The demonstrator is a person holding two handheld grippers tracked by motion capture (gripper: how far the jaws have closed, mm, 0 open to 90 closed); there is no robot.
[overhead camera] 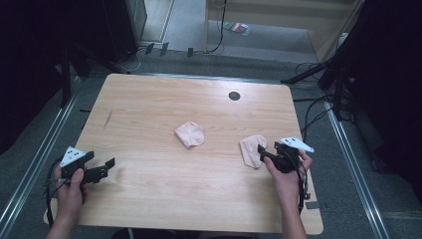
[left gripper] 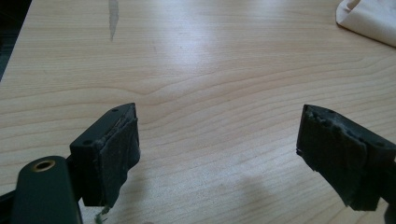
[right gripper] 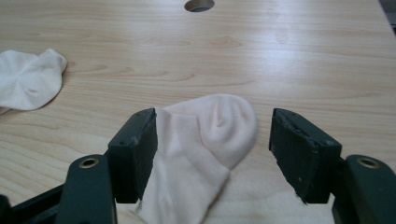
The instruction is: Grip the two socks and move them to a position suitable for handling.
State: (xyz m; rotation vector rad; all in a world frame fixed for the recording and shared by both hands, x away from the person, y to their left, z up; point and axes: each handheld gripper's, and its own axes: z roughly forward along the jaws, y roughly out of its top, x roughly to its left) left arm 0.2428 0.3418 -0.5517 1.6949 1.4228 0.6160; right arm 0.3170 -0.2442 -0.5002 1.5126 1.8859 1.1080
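Two pale pink socks lie on the wooden table (overhead camera: 149, 104). One sock (overhead camera: 189, 134) sits crumpled near the middle; it is at the left in the right gripper view (right gripper: 28, 79) and at the top right corner in the left gripper view (left gripper: 369, 21). The other sock (overhead camera: 250, 148) lies flat at the right. My right gripper (overhead camera: 263, 153) is low over it, open, with the sock (right gripper: 205, 126) lying between the jaws and a wide gap to the right jaw. My left gripper (overhead camera: 105, 169) is open over bare wood near the left edge (left gripper: 219, 154), with nothing between its jaws.
A round cable hole (overhead camera: 234, 95) sits toward the table's far edge (right gripper: 199, 4). A dark streak (overhead camera: 108, 118) marks the wood at the far left (left gripper: 113, 16). Cables and dark stands crowd the floor around the table.
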